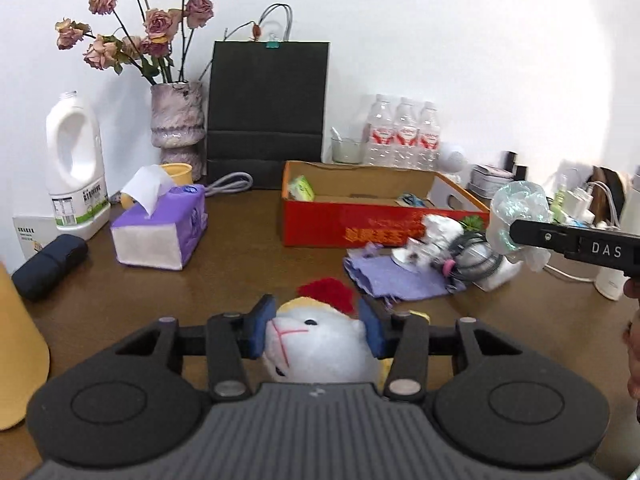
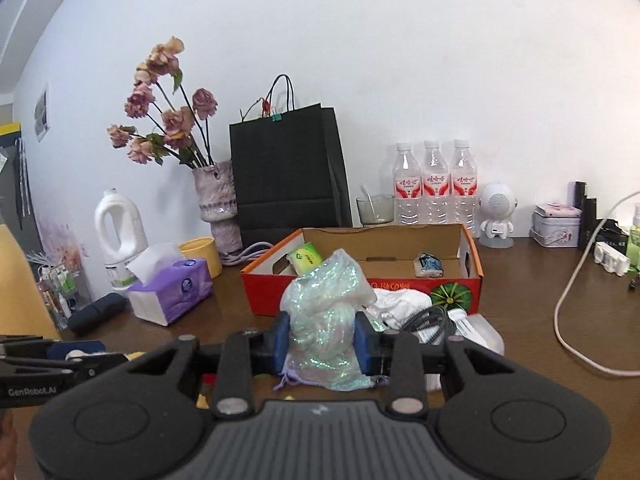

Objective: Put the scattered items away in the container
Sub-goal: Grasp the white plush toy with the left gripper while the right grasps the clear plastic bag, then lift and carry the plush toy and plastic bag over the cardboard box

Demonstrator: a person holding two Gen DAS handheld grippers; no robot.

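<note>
Left view: the left gripper point(image 1: 318, 330) is clamped on the plush point(image 1: 320, 344), box point(image 1: 360, 228) ahead of the fingers; right view: the right gripper point(image 2: 322, 342) pinches the pouch point(image 2: 328, 316) just short of that box, and the slick film could slip out.

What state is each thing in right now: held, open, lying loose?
Left gripper: shut on plush toy.
Right gripper: shut on glittery bag.
Red box: open, a few items inside.
Purple cloth: loose on table.
Tissue box: tissue sticking out.
</note>
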